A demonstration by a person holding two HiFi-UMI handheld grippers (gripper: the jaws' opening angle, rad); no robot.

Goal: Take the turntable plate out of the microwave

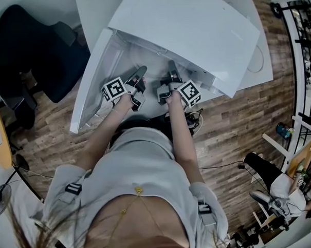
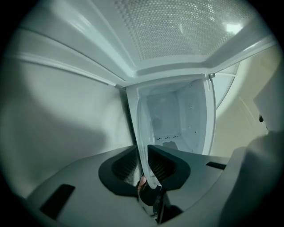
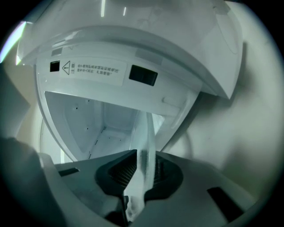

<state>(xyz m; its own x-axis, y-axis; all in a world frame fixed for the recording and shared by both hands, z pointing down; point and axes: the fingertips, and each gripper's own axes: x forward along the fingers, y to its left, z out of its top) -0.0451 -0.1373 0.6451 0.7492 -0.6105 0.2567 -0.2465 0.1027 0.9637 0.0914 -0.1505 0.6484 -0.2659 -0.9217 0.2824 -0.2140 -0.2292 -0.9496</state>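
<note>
Honestly, with our left gripper and right gripper clamped just on the edge of the turntable plate, we risk it slipping or clipping the microwave.

head view: overhead, steeply down | gripper views: close, facing into microwave | shared: microwave cavity

One microwave, one turntable plate, one left hand-held gripper, one right hand-held gripper, two marker cubes, one person.
</note>
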